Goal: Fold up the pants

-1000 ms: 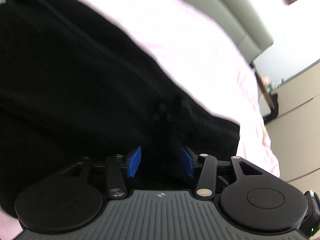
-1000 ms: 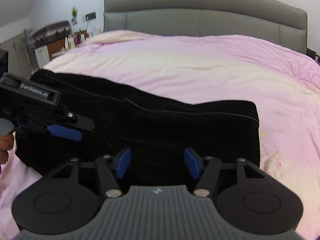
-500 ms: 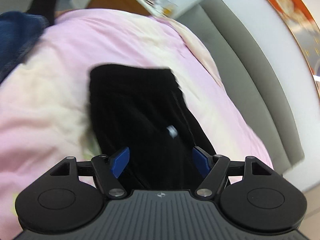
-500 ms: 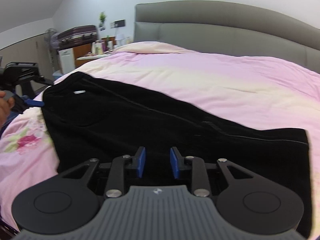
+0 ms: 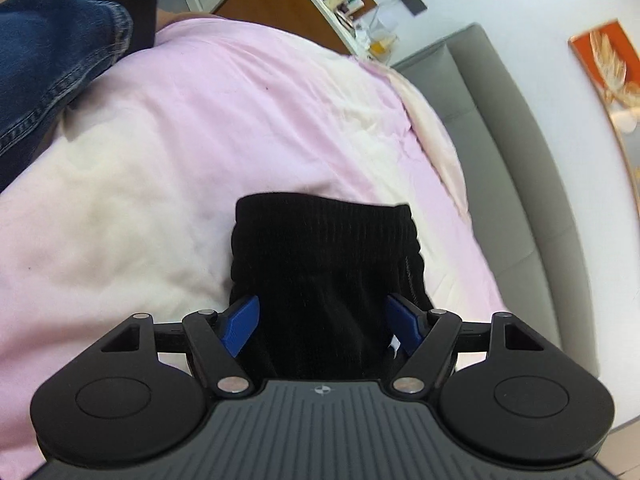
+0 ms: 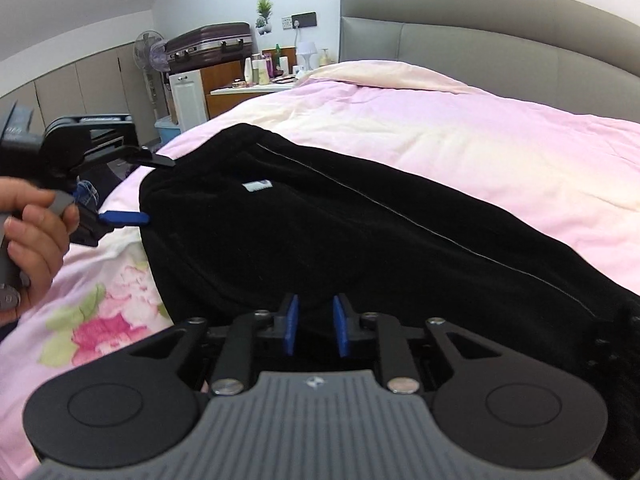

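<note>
Black pants [image 6: 360, 240] lie lengthwise on the pink bed, with a white label near the waistband. In the left wrist view the ribbed waistband [image 5: 324, 232] points away from me. My left gripper [image 5: 322, 320] is open, its blue pads on either side of the waist end; it also shows in the right wrist view [image 6: 132, 200] at the pants' left end. My right gripper [image 6: 315, 330] has its pads close together on a fold of the black fabric at the near edge.
Pink floral quilt [image 6: 440, 128] covers the bed, grey headboard [image 6: 480, 44] behind. A person's jeans leg [image 5: 48, 60] is at the bed's edge. A bedside desk with bottles [image 6: 260, 76], a suitcase [image 6: 208, 46] and a fan stand at back left.
My left gripper left the middle of the pants, swung to the waistband end and opened wide. My right gripper narrowed from open onto the fabric at the near edge.
</note>
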The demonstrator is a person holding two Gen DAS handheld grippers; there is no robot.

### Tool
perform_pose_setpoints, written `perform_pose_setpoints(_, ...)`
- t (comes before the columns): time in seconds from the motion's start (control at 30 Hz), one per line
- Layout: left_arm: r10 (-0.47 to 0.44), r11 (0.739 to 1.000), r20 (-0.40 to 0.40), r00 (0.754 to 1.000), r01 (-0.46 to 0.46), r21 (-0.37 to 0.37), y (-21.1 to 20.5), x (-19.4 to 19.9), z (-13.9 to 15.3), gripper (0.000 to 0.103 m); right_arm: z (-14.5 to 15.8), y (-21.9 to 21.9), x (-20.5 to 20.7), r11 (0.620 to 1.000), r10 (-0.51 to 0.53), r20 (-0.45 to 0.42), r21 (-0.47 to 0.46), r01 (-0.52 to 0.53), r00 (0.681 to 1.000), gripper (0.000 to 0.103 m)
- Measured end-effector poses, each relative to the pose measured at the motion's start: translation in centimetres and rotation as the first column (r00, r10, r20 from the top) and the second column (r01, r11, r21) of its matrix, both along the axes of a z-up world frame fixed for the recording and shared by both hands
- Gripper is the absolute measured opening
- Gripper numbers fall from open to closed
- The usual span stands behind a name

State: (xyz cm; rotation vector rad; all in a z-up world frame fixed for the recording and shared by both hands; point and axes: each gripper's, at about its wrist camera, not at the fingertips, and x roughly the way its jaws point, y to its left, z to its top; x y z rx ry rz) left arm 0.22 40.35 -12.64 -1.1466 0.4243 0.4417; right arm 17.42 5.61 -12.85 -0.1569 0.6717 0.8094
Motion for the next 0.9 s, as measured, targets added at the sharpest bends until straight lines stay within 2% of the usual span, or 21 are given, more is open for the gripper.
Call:
perform_pose_setpoints(0.07,0.031,0.999,0.034,0.999,-0.03,-0.019,0.2,-0.7,-0.3,0.084,-0.5,1.2,0.4,1.0,0.009,-0.011,0.002,-0.009,1.0,0.015)
perform_pose_setpoints(0.23,0.13,0.991,0.037,0.991,-0.131,0.004,0.7,-2.1,-0.1,0.085,-2.6,4.5,0.5,0.998,0.04,-0.021,-0.037,-0.04,0.999,0.016)
perform_pose_setpoints(0.33,0.08,0.996,-0.007,0.997,-0.08,-0.026,1.5,-0.6,-1.1,0.088,-4.1,5.8,0.0,0.992,0.057,-0.019,-0.112,-0.059,0.998,0.017)
perform_pose_setpoints(0.43,0.026,0.998,-0.038,0.999,-0.028,-0.047,1.6,1.5,-2.6,0.088,-3.3,5.1,-0.4,0.995,0.057,-0.009,-0.086,-0.058,0.998,0.017)
perform_pose_setpoints(0.53,0.003,1.0,-0.032,0.999,-0.004,-0.01,0.8,2.9,-3.1,0.087,-2.8,3.3,-1.4,0.996,0.077,-0.009,-0.038,-0.077,0.997,0.017)
perform_pose_setpoints(0.57,0.001,1.0,-0.029,1.0,-0.001,0.002,0.7,3.2,-3.2,0.084,-2.6,2.6,-1.6,0.996,0.085,-0.019,-0.02,-0.086,0.996,0.017)
perform_pose_setpoints(0.63,0.007,1.0,-0.034,0.999,-0.006,0.011,0.2,3.3,-3.2,0.059,-2.4,1.3,-2.2,0.996,0.09,-0.034,0.005,-0.09,0.995,0.021)
perform_pose_setpoints(0.8,-0.003,0.998,0.012,1.0,0.002,0.056,-0.6,2.5,-2.3,0.043,-1.9,-1.5,-3.3,0.997,0.058,-0.061,0.044,-0.055,0.996,0.022)
perform_pose_setpoints(0.9,-0.025,0.994,0.023,0.999,0.023,0.111,-1.4,2.6,-0.9,0.041,-2.0,-2.7,-3.4,0.998,0.023,-0.086,0.067,-0.017,0.996,0.022)
